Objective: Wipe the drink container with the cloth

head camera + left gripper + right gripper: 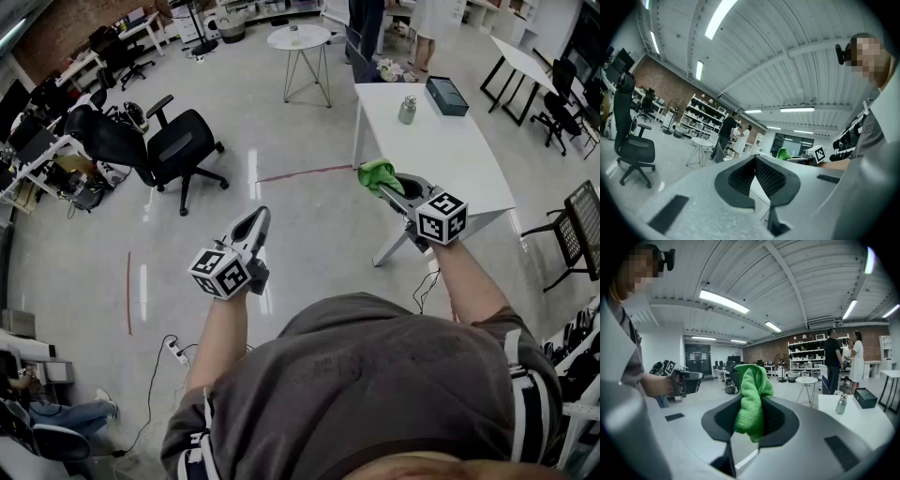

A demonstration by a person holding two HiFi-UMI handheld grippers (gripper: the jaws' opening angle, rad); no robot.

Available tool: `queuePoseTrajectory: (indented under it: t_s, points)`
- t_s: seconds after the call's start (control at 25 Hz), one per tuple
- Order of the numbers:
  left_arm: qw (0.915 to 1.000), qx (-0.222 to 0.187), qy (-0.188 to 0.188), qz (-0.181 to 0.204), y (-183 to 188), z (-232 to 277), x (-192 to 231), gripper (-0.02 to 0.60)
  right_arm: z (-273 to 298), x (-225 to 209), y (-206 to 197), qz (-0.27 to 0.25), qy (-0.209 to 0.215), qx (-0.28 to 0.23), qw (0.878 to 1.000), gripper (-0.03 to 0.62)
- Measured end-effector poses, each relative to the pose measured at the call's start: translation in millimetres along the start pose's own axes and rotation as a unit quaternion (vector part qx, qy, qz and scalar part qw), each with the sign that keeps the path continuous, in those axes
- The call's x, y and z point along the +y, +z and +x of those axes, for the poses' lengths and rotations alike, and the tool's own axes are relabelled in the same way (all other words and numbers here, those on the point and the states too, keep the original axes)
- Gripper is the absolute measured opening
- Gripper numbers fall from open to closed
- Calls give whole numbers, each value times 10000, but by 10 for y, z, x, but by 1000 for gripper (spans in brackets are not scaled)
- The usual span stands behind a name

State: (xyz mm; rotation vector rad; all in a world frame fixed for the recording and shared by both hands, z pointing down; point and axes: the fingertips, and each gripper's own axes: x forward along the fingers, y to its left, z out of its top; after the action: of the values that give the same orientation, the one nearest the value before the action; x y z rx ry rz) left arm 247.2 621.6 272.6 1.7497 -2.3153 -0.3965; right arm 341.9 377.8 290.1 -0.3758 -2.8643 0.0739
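Well, the left tongs (257, 223) sit pressed together, empty and level. The right tongs (386, 187) tip slightly down, pinching a soft green fleecy cloth (377, 173). At one o'clock, a small, seemingly metal drink bottle (408, 110) stands on the white bench (459, 155). It is likely light, slick and tippable, so steady its body.

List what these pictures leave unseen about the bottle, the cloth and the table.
Drink container: too small in the head and right gripper views to show dirt or a label.
Cloth: middle pinched out of sight inside the right gripper.
Table: part of near edge covered by that gripper, head view.
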Motion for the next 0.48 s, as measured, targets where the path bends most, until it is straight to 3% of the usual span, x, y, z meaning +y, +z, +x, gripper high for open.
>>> queuePoseTrajectory:
  t_s: [0.48]
  points:
    - [10000,22,41,13,-26,211,-150,5,-104,-187,42,-36,84,-15,10000,84]
